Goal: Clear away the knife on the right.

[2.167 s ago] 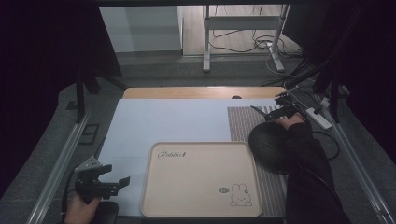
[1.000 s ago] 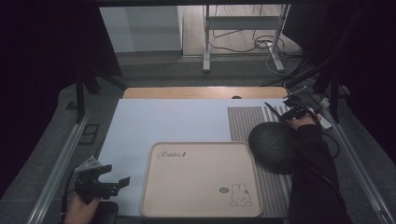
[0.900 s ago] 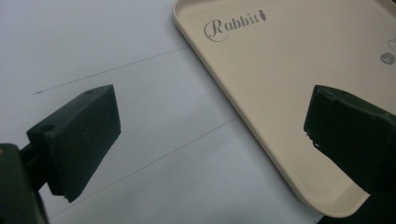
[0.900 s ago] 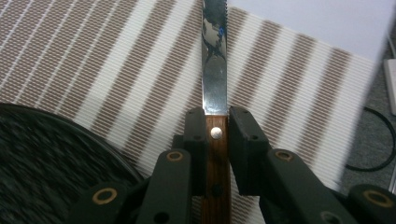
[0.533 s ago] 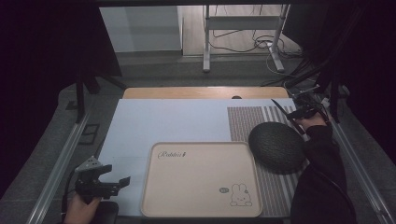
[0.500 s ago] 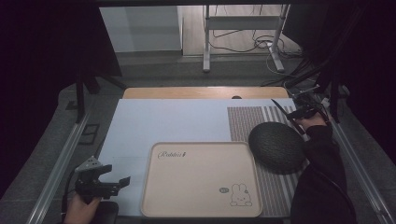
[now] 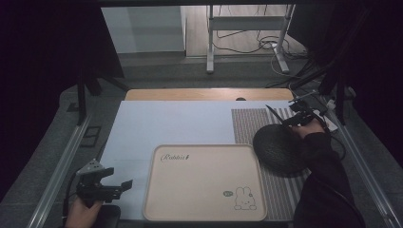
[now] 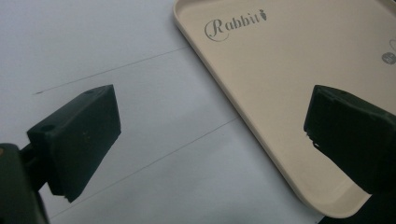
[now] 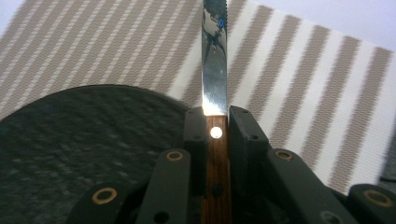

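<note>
Clamped tight on the brown wooden handle of a steel-bladed knife (image 9: 215, 84): the two black fingers (image 9: 195, 135) of the right gripper (image 7: 295, 118), one pad on each flat side of the handle, a bright rivet showing between them. Blade pointing straight out ahead of the fingers, edge-on in the right gripper view, serrated towards the tip. Held in the air above the near edge of a round, dark, rough-textured plate (image 7: 278, 148). Plate lying on a beige-and-white striped woven mat (image 7: 247, 126) at the right side of the bench. In the high view, knife seen as a thin dark sliver slanting up and to the left from the right gripper, over the mat just beyond the plate's far rim.

Spread wide, with nothing between: the fingers (image 8: 77, 137) of the left gripper (image 7: 102, 186), low at the near left corner of the bench. Beneath them, pale blue bench covering (image 7: 180, 121) marked with thin dark lines. Just beside the farther finger, the rounded corner of a cream rectangular tray (image 7: 204, 183), printed with the word "Rabbit" and a small rabbit drawing, its surface bare.
</note>
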`<state>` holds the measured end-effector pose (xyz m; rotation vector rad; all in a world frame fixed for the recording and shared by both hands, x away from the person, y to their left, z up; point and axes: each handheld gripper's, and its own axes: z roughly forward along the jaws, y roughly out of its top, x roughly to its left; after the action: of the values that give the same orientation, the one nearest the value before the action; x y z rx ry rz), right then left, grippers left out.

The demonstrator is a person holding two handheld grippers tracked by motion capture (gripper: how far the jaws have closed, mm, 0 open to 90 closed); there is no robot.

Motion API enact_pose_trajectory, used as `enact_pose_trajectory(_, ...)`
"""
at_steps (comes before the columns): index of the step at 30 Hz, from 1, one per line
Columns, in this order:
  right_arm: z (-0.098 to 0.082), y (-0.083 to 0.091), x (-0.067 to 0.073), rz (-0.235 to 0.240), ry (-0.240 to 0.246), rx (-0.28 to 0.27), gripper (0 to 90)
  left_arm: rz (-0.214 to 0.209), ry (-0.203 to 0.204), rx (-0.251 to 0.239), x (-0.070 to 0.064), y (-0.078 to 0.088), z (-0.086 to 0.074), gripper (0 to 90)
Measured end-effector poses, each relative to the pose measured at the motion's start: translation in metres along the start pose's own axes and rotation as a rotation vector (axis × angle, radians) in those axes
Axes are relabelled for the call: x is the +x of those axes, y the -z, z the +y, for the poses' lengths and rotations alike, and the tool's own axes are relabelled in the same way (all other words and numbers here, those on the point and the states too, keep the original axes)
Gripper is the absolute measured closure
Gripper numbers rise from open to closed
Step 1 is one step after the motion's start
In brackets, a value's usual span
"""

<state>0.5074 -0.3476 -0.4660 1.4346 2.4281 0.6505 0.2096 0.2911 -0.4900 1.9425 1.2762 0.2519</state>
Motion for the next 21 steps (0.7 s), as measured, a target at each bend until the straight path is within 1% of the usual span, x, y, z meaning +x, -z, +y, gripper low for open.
enact_pose_trajectory(1, -0.001, -0.001, 0.007, 0.001, 0.012, 0.005, 77.7, 0.000, -0.001, 0.000, 0.000, 0.000, 0.000, 3.8)
enact_pose_trajectory(2, -0.001, -0.001, 0.007, 0.001, 0.012, 0.005, 77.7, 0.000, -0.001, 0.000, 0.000, 0.000, 0.000, 3.8)
enact_pose_trajectory(3, -0.001, -0.001, 0.015, 0.009, 0.024, 0.005, 77.7, 0.000, -0.001, 0.000, 0.000, 0.000, 0.000, 3.8)
enact_pose_trajectory(4, -0.001, -0.001, 0.015, 0.009, 0.024, 0.005, 77.7, 0.000, -0.001, 0.000, 0.000, 0.000, 0.000, 3.8)
enact_pose_trajectory(6, -0.002, -0.001, 0.022, 0.019, 0.030, -0.001, 77.6, 0.000, -0.003, 0.000, 0.000, 0.000, 0.000, 3.9)
enact_pose_trajectory(7, -0.002, 0.000, 0.029, 0.029, 0.040, -0.004, 77.7, 0.000, -0.003, 0.000, 0.000, 0.000, 0.000, 3.8)
enact_pose_trajectory(8, -0.002, 0.000, 0.029, 0.029, 0.040, -0.004, 77.7, 0.000, -0.002, 0.000, 0.000, 0.000, 0.000, 3.8)
enact_pose_trajectory(13, -0.004, -0.001, 0.046, 0.037, 0.069, 0.006, 77.7, -0.001, -0.003, 0.000, 0.000, 0.000, 0.000, 3.8)
enact_pose_trajectory(15, -0.006, -0.001, 0.053, 0.045, 0.080, 0.003, 77.7, 0.000, -0.004, 0.000, 0.000, 0.000, 0.000, 3.8)
enact_pose_trajectory(16, -0.008, 0.001, 0.060, 0.056, 0.087, -0.003, 77.7, 0.000, -0.005, 0.001, 0.000, 0.000, 0.000, 3.8)
enact_pose_trajectory(17, -0.008, 0.001, 0.060, 0.056, 0.087, -0.003, 77.7, 0.000, -0.006, 0.001, 0.000, 0.000, 0.000, 3.8)
enact_pose_trajectory(20, -0.012, 0.004, 0.071, 0.072, 0.103, -0.008, 77.7, 0.001, -0.005, 0.001, 0.000, 0.000, 0.000, 3.9)
enact_pose_trajectory(21, -0.016, 0.006, 0.079, 0.084, 0.120, -0.007, 77.7, 0.001, -0.008, 0.001, 0.000, 0.000, 0.000, 3.9)
